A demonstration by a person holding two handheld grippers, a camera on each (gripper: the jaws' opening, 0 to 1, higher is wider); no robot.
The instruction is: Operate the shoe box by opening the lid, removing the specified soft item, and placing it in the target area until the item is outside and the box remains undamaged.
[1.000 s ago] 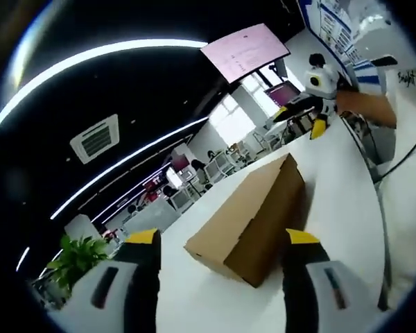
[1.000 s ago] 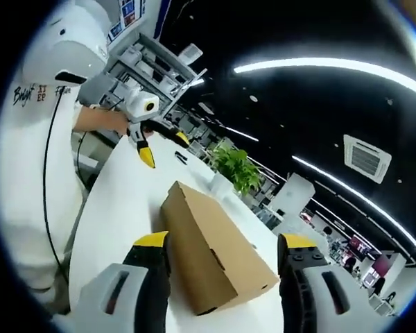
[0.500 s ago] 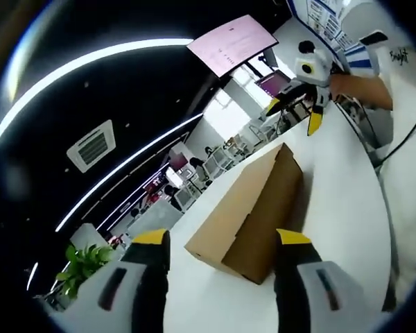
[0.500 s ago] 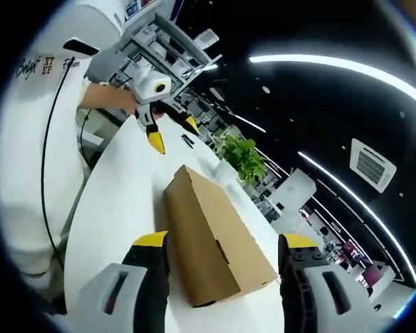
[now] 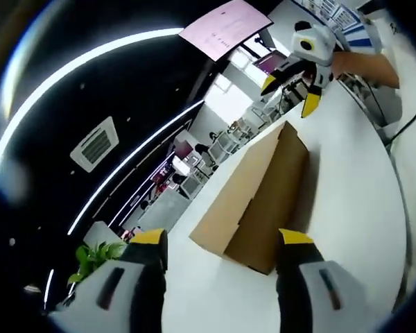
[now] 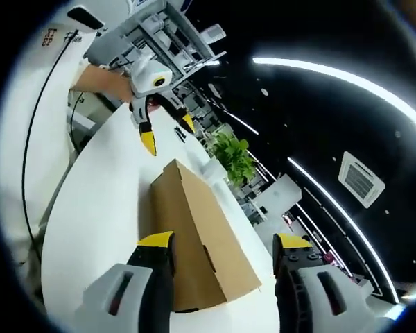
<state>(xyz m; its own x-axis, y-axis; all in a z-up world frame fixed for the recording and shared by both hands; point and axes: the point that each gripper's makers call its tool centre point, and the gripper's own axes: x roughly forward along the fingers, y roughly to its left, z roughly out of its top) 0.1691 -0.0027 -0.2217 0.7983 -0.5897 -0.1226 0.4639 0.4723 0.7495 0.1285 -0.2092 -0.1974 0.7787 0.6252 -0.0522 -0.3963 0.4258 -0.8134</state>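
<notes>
A closed brown cardboard shoe box lies on the white table in the left gripper view. My left gripper stands open just short of its near end, nothing between the yellow-tipped fingers. Beyond the box's far end the right gripper is held in a hand, jaws apart. In the right gripper view the same box lies lid down, shut, with my right gripper open in front of its near end. The left gripper hangs past the far end, open.
A person in a white shirt stands along the table's edge. A potted green plant sits on the table behind the box. Office desks and shelves fill the background under a dark ceiling with light strips.
Both views have tilted and shifted slightly with the hands. The box has stayed where it was, lid shut. Both grippers remain open and apart from it.
</notes>
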